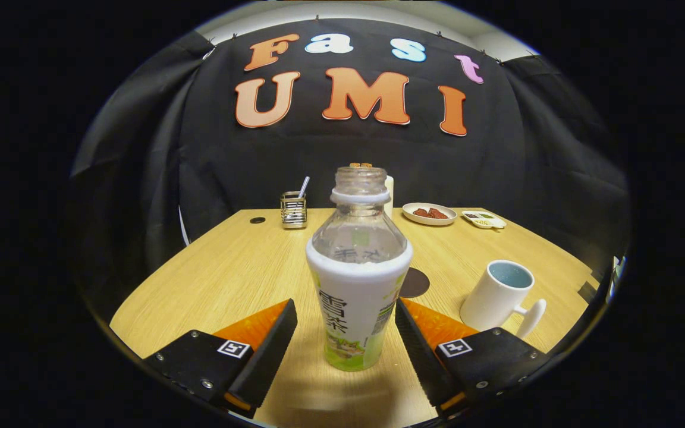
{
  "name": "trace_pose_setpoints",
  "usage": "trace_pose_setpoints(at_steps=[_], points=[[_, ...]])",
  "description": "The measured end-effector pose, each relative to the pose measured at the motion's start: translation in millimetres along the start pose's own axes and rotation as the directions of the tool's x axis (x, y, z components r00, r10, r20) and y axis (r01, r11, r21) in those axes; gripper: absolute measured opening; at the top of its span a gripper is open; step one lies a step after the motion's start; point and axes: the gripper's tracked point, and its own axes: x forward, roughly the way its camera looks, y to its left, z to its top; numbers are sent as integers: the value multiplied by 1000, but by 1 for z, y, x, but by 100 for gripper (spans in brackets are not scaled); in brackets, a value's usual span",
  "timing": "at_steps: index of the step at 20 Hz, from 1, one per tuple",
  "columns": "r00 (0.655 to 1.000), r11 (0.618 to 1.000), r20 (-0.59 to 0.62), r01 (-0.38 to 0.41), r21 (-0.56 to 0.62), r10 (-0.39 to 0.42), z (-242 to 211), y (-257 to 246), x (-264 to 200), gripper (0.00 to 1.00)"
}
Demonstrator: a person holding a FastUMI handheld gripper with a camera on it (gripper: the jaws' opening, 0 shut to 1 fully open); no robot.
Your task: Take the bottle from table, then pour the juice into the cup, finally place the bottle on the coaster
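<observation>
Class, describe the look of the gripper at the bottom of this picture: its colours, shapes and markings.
The gripper has two black, wedge-shaped fingers with orange panels on top. Each sits on a black block fastened with small silver screws and bears a square black-and-white marker tag. A thin orange strip shows at each finger's near end. No cables are visible.

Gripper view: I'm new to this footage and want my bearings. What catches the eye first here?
An uncapped clear bottle with a white-green label stands on the wooden table, between the open fingers of the hand-held gripper, neither finger touching it. Beside the right finger sits a white mug with a blue inside. A dark round coaster peeks out just behind the bottle.
</observation>
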Motion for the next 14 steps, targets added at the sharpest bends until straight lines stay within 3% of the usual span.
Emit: trace_pose_setpoints(at_steps=[2,3,6,11,14], points=[[1000,1000,8,6,-27,-6,2,-1,2,93],[1000,999,12,3,-40,-3,2,-1,5,81],[1000,1000,-1,4,-14,-4,2,-2,4,64],[994,994,-41,103,-45,-105,14,-23,-8,52],[996,993,-35,87,84,-84,32,-25,-18,52]])
